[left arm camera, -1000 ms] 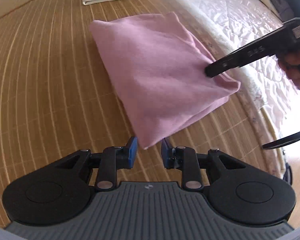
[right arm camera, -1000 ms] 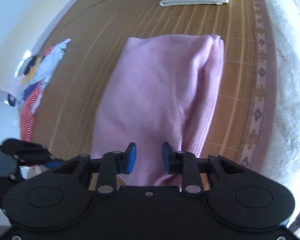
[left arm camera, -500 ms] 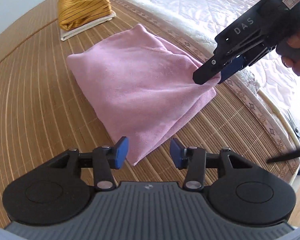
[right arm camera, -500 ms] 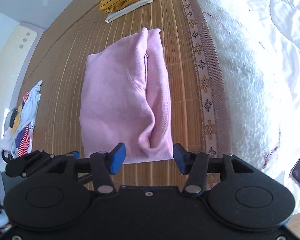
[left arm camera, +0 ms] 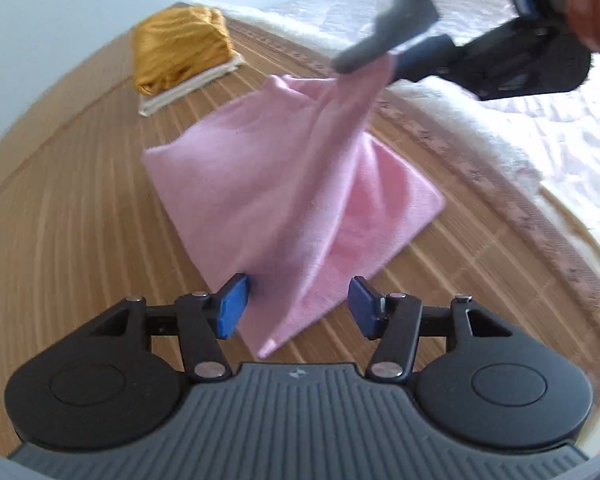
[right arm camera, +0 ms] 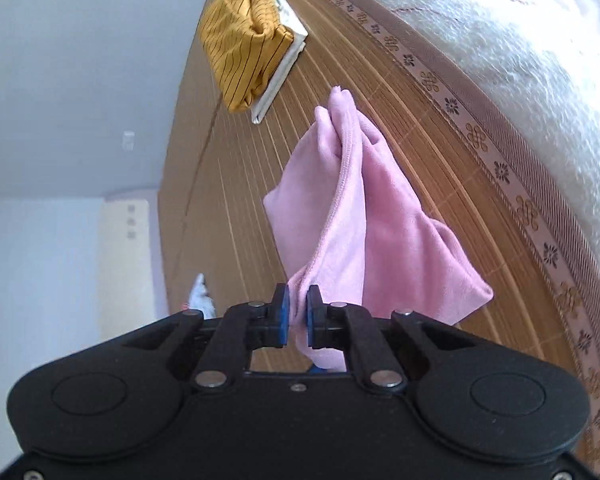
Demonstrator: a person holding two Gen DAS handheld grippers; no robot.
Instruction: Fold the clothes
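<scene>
Pink garment point(left arm camera: 284, 184), lying on the bamboo mat point(left arm camera: 80, 208), is being lifted at one corner, pinched by the right gripper point(right arm camera: 298, 316). Left gripper point(left arm camera: 296, 306) is being opened around the near corner; closing there is judged next.

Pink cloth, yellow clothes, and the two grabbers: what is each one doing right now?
pink garment: one corner lifted off the bamboo mat, the rest lying on it.
right gripper: shut on the pink garment's corner.
left gripper: jaws opening, pads not pressing; the garment's near corner lies between them.
yellow striped garment: folded, resting on a folded white garment.
</scene>
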